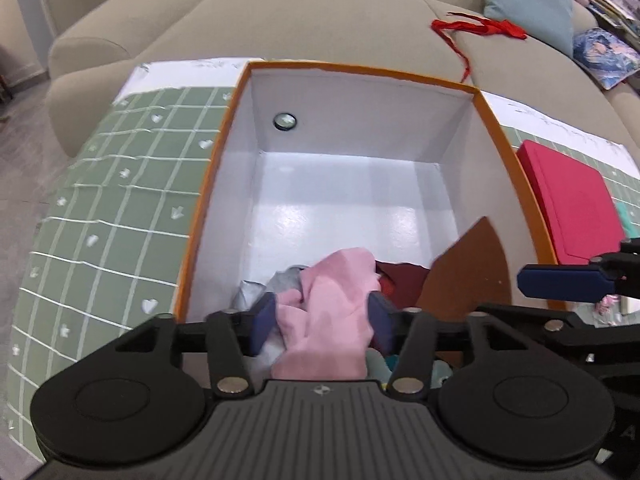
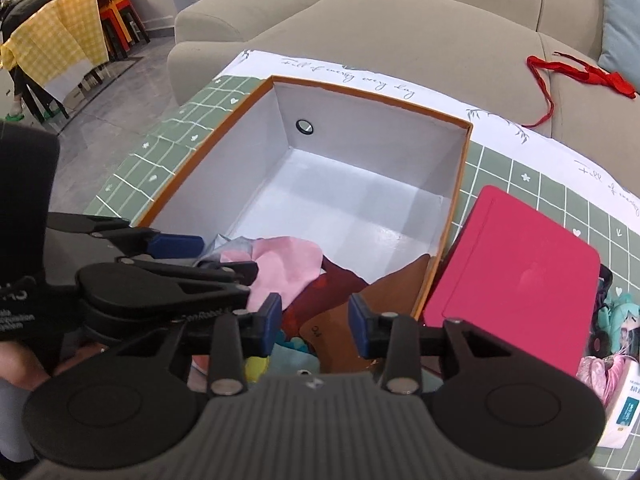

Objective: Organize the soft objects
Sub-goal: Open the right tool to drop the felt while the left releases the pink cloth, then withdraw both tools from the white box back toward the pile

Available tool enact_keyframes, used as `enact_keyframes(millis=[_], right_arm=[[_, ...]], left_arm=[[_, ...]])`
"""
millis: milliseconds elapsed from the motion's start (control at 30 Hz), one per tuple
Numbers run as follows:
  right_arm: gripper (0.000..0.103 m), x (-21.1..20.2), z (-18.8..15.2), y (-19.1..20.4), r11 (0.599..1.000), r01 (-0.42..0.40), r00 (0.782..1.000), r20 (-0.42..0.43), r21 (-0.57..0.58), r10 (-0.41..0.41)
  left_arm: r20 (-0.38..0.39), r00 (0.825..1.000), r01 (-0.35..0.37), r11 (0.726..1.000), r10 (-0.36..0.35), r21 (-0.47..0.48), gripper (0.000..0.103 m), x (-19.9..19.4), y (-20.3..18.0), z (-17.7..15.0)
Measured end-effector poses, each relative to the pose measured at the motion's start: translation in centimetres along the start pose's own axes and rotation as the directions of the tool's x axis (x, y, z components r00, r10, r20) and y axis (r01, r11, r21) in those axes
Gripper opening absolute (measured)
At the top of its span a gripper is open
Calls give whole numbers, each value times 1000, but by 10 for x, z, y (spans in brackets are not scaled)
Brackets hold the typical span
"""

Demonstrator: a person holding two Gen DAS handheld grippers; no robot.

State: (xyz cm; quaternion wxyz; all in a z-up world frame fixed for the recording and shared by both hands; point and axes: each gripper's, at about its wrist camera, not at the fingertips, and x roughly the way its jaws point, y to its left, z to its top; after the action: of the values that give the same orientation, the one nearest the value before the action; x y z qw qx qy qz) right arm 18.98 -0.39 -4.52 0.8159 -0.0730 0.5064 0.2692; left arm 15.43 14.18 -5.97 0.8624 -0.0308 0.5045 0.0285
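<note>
An orange box [image 1: 212, 184] with a white inside stands on the green grid tablecloth [image 1: 120, 200]. In its near end lie a pink cloth [image 1: 328, 300], a grey cloth [image 1: 280, 284], a dark red cloth [image 1: 400, 276] and a brown leather piece [image 1: 468, 276]. My left gripper [image 1: 322, 316] is open over the box, with the pink cloth loose between its fingers. My right gripper [image 2: 316, 320] is open just to its right, above the dark red cloth [image 2: 332, 292] and the brown piece [image 2: 384, 300], gripping nothing. The pink cloth [image 2: 288, 264] also shows in the right wrist view.
A flat crimson case [image 2: 516, 264] leans against the box's right side. Several soft toys and hair ties [image 2: 616, 320] lie further right. Behind the table is a beige sofa [image 1: 320, 20] with a red ribbon [image 1: 480, 26] and a light blue cushion [image 1: 528, 0]. The far half of the box holds nothing.
</note>
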Motion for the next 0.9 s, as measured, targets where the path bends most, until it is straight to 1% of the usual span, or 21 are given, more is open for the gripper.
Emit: enact_keyframes(millis=[67,133,200,300,400,500,533,567,633,667,733,833,900], right_arm=[[37,-3,0,-2,1000,-14,1000,7,12,14],[37,-5,-1,-3,1000,-15,1000,11,17,15],[37,-8,-2,-3,1000,-20,999,27,19,20],[37,-17,-2,-2,1000,-18,998,63,23,16],[40,-27,-1,-5,999,-23,995,94,41,19],[44,-41,-1,-10,998,-34,991,130,54,27],[46,-47,-1,-13,998,-28,989,144,53,21],[51,-53,-2,-17,999,-21,988,152,46,14],[56,-64,-4,-28,999,7,986,164,40,-14],[59,-71,-6,-38,998,32,984,172,49,-40],[59,-82,-10,-59,994,73,980,178,80,-86],[61,-98,-25,-105,976,146,968,179,163,-174],[67,-102,-39,-137,955,214,955,162,205,-249]], left_arm=[[26,1000,-7,1000,7,7,77,-3,-1,0],[28,1000,-3,1000,3,1,79,-5,0,0],[29,1000,8,1000,-7,-13,83,-6,1,1],[35,999,39,998,-38,-44,85,-10,4,1],[42,998,53,996,-51,-65,87,-16,4,2],[53,998,45,996,-42,-71,87,-23,2,2],[55,998,40,996,-36,-77,87,-27,0,3],[60,998,41,996,-36,-80,87,-31,-2,3],[81,995,64,996,-58,-68,87,-41,-10,6],[91,993,78,995,-72,-57,87,-46,-16,7],[110,989,107,994,-102,-38,87,-57,-30,9],[124,981,150,989,-149,1,87,-68,-53,7],[121,976,177,983,-181,39,87,-72,-71,4]])
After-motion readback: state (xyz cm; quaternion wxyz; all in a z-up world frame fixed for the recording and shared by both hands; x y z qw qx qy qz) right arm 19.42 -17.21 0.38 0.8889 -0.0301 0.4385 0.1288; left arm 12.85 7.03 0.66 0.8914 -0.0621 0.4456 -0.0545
